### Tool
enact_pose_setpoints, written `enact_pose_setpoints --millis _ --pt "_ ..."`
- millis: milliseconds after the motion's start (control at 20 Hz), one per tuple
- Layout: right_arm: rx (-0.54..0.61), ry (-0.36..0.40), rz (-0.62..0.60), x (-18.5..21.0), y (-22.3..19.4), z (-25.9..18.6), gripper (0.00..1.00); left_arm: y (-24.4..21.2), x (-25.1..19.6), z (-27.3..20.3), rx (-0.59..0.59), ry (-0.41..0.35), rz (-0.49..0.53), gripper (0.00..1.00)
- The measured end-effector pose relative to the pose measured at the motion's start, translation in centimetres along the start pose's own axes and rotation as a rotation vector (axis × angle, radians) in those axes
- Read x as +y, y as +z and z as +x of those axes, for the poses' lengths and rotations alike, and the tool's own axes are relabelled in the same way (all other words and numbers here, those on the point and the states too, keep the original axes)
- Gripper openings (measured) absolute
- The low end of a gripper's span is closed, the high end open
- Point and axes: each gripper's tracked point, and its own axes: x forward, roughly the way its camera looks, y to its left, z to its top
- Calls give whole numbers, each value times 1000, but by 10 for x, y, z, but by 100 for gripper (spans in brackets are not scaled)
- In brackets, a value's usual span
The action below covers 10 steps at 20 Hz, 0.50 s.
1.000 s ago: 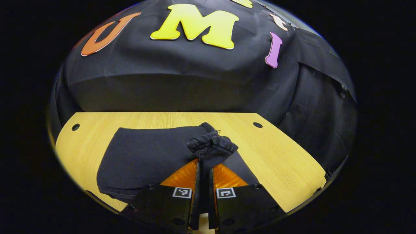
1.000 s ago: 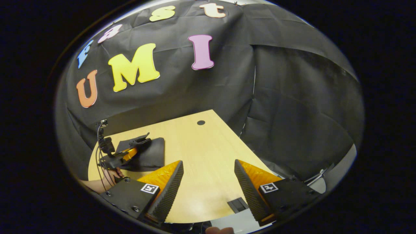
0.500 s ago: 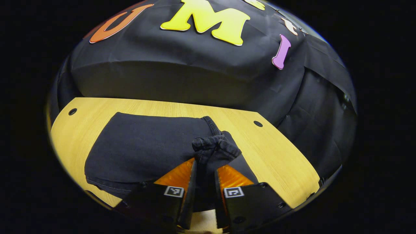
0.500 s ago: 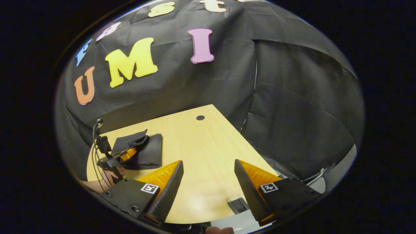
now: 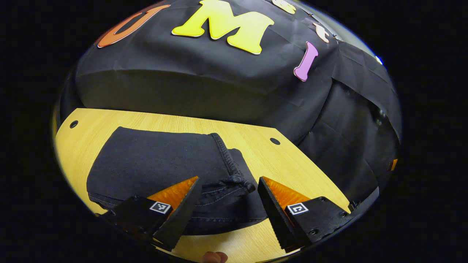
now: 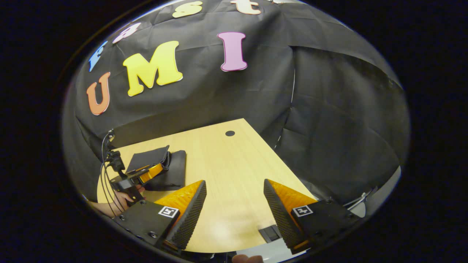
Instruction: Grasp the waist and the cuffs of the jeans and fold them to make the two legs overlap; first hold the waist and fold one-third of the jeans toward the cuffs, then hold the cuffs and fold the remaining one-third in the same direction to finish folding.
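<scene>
The dark jeans (image 5: 161, 164) lie folded in a flat stack on the wooden table (image 5: 292, 164). The cuff hem (image 5: 226, 160) runs along the top layer's right edge and bunches a little at its near end. My left gripper (image 5: 228, 195) is open, its orange fingers (image 5: 175, 190) spread on either side of that bunched cuff end, nothing pinched. In the right gripper view the same jeans (image 6: 168, 168) sit far left with the left gripper (image 6: 148, 175) and a hand (image 6: 120, 197) beside them. My right gripper (image 6: 234, 204) is open over bare table (image 6: 226, 164), away from the jeans.
Round cable holes mark the table corners (image 5: 274, 141) (image 5: 73, 124) (image 6: 230, 133). A small dark rectangular inset (image 6: 270, 232) sits near the table's front edge under the right gripper. Black cloth walls close off the back and right side.
The left gripper opened and let go of the cuffs, which now lie on the folded stack. The right gripper stayed open and nearly still.
</scene>
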Motion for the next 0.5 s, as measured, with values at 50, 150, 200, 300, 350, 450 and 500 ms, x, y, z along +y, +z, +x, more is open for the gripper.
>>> enact_pose_setpoints --millis 50,150,200,300,350,450,500 --pt "-6 4 -6 3 2 0 96 1 -2 -4 0 -5 1 100" --pt "-24 21 -20 12 7 0 96 8 -2 -14 -11 -1 12 100" --pt "-35 35 -27 19 11 0 94 15 -4 -20 -25 0 17 100" --pt "-54 71 -43 36 18 5 96 36 -3 -37 -70 17 40 99" --pt "-68 90 -54 45 22 7 96 49 -1 -47 -98 35 59 99" --pt "-112 133 -71 68 38 10 97 77 5 -72 -149 88 107 98" --pt "-137 152 -82 79 47 11 94 92 13 -87 -179 131 129 98"
